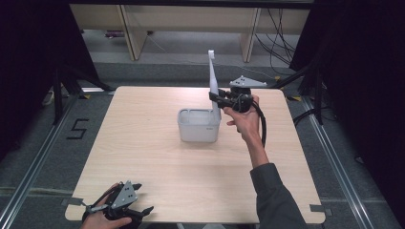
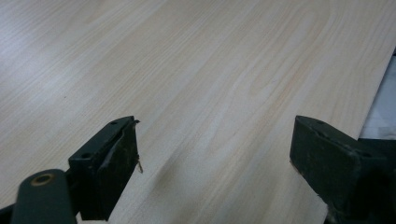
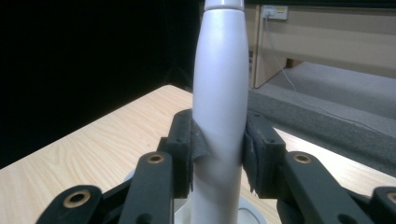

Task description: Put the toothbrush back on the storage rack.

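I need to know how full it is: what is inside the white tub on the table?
The lower end of a tall white handle stands in the white tub, clamped by the right gripper. The near wall hides the tub's floor, so any other contents cannot be seen.

Count on inspection: one worktop (image 1: 143, 143). One white tub (image 1: 199, 126) standing on it. One tall white handle (image 1: 213, 81), upright, its foot in the tub. Two tools: the left tool (image 1: 138, 198) and the right tool (image 1: 216, 98). One floor marking, the numeral 5 (image 1: 78, 129).
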Available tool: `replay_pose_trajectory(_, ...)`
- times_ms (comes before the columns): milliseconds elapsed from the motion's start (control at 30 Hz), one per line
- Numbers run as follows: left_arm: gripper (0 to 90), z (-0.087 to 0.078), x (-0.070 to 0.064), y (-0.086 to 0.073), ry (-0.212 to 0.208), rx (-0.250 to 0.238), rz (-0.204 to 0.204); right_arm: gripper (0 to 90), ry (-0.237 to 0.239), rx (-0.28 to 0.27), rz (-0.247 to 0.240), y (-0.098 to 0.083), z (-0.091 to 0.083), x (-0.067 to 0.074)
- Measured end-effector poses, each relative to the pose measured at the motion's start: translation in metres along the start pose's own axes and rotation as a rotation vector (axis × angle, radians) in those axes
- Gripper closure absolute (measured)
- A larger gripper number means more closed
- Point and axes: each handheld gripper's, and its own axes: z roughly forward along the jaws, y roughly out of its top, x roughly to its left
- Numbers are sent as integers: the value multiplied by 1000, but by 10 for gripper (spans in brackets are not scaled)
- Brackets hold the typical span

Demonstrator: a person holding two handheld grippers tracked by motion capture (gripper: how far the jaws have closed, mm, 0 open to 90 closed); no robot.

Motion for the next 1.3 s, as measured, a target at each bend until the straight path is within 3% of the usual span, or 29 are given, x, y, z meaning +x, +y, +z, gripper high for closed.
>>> replay_pose_trajectory(333,148,0,0,0,-5,2,-1,665,-20,-8,23,-5,14,-6)
replay_pose_trajectory(367,148,1,-1,-1,-11,-28,-23,665,-23,-12,35,-6,16,-7)
replay_pose_trajectory(400,148,0,0,0,-5,-2,1,665,-25,-10,51,-7,16,-7)
replay_pose_trajectory(433,147,1,-2,0,-7,-26,-24,665,-20,-13,50,-8,17,-8)
replay_pose_trajectory(467,148,1,-2,0,-16,-18,-26,665,-33,-8,38,-8,18,-8)
replay_pose_trajectory(500,147,1,-2,0,-16,-18,-26,665,-33,-8,38,-8,18,-8)
replay_pose_trajectory(533,148,0,0,0,-3,4,1,665,-29,-1,42,-10,20,-9)
replay_pose_trajectory(567,148,1,-2,0,-10,-20,-22,665,-35,-1,55,-10,20,-8)
replay_pose_trajectory(700,148,0,-1,0,-10,-2,-5,665,-42,-4,33,-12,23,-10)
replay_pose_trajectory(867,148,1,-2,0,-5,-16,-12,665,-38,-2,56,-14,27,-10)
replay_pose_trajectory(900,148,1,-2,-1,-9,-21,-15,665,-48,-8,33,-15,27,-12)
replay_pose_trajectory(1000,147,1,-2,0,-3,-22,-15,665,-46,-4,65,-19,28,-11)
replay_pose_trajectory(1067,147,0,0,0,-12,-3,7,664,-45,-3,80,-22,29,-12)
replay_pose_trajectory(1100,148,1,-2,0,-12,-15,-14,664,-47,0,56,-23,30,-14)
replay_pose_trajectory(1167,148,1,-2,-1,-10,-18,-17,664,-53,5,67,-25,30,-15)
replay_pose_trajectory(1200,148,1,-1,0,-8,-13,3,664,-50,10,79,-27,30,-15)
replay_pose_trajectory(1300,148,1,-2,-1,-13,-17,-17,664,-41,9,86,-32,31,-18)
